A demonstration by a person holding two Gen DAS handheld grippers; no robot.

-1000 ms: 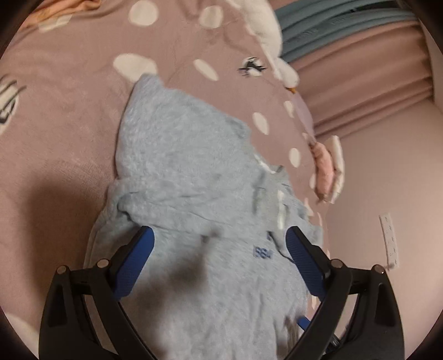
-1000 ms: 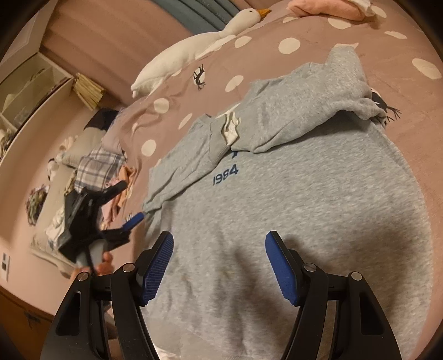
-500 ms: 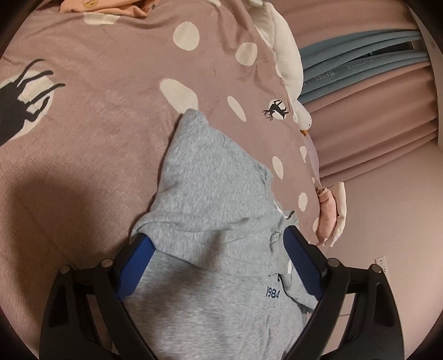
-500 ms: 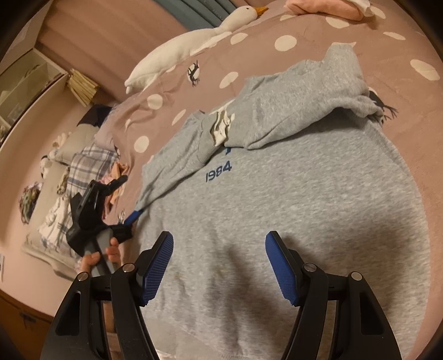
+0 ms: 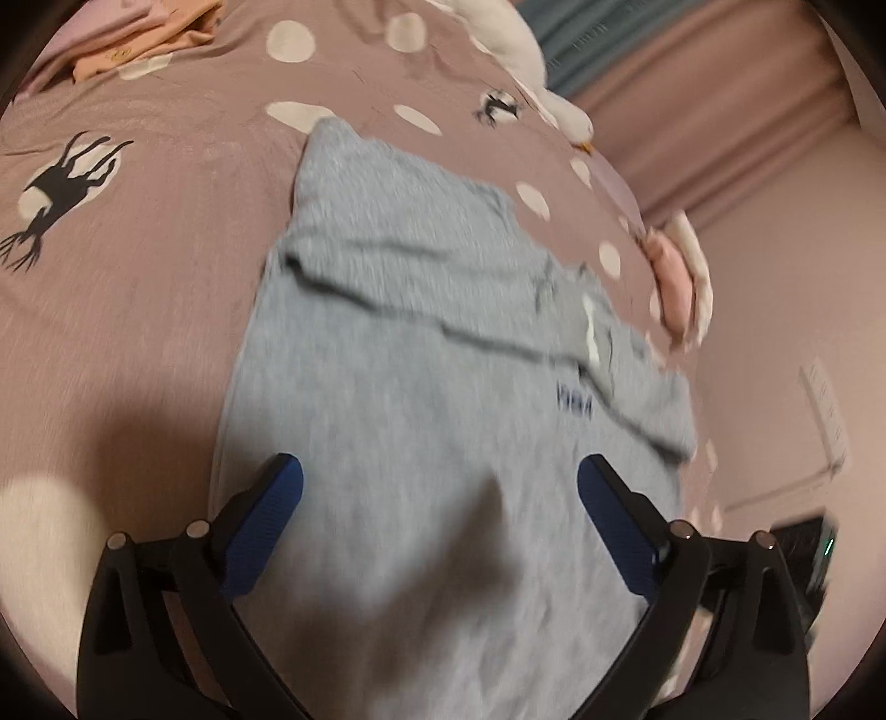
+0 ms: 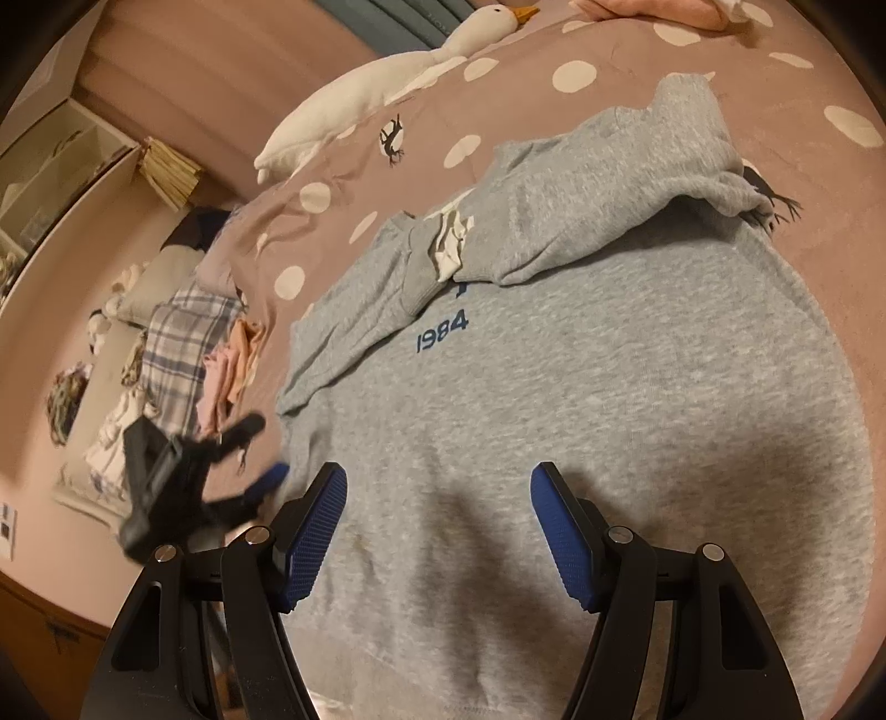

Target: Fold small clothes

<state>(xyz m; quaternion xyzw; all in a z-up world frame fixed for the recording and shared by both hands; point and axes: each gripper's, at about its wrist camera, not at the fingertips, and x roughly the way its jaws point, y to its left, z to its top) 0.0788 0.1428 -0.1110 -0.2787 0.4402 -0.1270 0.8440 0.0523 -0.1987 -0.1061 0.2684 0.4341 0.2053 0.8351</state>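
A grey sweatshirt (image 6: 581, 399) with "1984" printed on the chest lies flat on a dusty-pink polka-dot bedspread (image 6: 786, 77). Both sleeves are folded in across the chest. It also shows in the left wrist view (image 5: 421, 387), blurred by motion. My left gripper (image 5: 440, 498) is open and empty, hovering over the lower body of the sweatshirt. My right gripper (image 6: 437, 509) is open and empty above the hem area. In the right wrist view the left gripper (image 6: 188, 482) appears at the sweatshirt's left edge.
A white goose plush (image 6: 387, 94) lies at the far side of the bed. Pink folded cloth (image 5: 675, 282) sits near the bed's edge. A pile of plaid and peach clothes (image 6: 188, 354) lies to the left. Orange cloth (image 5: 144, 44) is at the far corner.
My left gripper has pulled back toward the hem, so more of the sweatshirt's body shows below the folded sleeve. The right gripper has barely moved.
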